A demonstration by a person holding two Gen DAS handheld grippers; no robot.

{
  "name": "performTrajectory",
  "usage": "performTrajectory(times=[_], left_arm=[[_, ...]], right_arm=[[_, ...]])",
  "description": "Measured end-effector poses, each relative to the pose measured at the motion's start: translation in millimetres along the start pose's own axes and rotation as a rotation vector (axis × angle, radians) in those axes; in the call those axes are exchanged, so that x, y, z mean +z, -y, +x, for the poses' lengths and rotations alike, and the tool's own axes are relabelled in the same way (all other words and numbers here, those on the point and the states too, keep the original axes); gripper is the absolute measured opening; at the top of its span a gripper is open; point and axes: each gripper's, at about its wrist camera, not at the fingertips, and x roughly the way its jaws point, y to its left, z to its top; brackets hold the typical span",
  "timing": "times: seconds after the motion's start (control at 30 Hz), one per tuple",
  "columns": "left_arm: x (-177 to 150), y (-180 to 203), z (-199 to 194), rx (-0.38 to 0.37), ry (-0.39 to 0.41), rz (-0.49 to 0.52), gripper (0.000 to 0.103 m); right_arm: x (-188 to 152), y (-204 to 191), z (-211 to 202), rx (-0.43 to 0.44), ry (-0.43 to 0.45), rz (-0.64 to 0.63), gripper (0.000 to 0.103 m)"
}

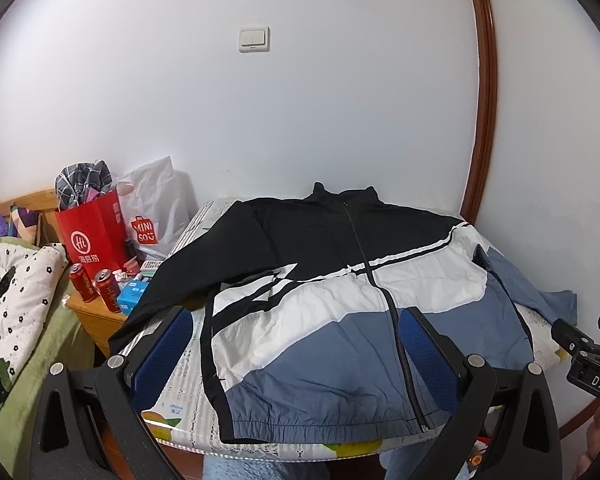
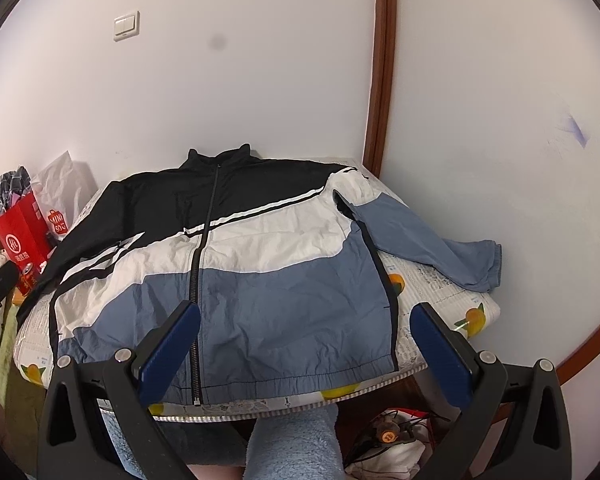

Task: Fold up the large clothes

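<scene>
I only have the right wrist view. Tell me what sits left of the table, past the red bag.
Observer: Two red cans stand on a wooden nightstand beside the red bag.
Operator: Report the jacket's black sleeve end.
Observer: The black sleeve runs off the table's left edge and hangs over it.
Operator: Confirm my left gripper.
Observer: The left gripper is open over the jacket hem, holding nothing.
</scene>
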Motion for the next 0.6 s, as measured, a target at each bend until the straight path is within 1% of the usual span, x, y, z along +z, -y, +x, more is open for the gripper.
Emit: performTrajectory(times=[0.2,0.5,0.6], left_arm=[[0,-2,-4,-0.009,0.009,0.006,0.103],[0,-8,-6,-0.035,0.013,-0.014,0.103],[0,-10,-6,-0.048,0.008,-0.023,0.103]], right_arm=[[-1,0,1,0.001,0.000,0.004,0.103],[-3,-5,0,-0.036,0.016,-0.021,0.103],[-4,-6,1,-0.022,0.007,-0.019,0.103]])
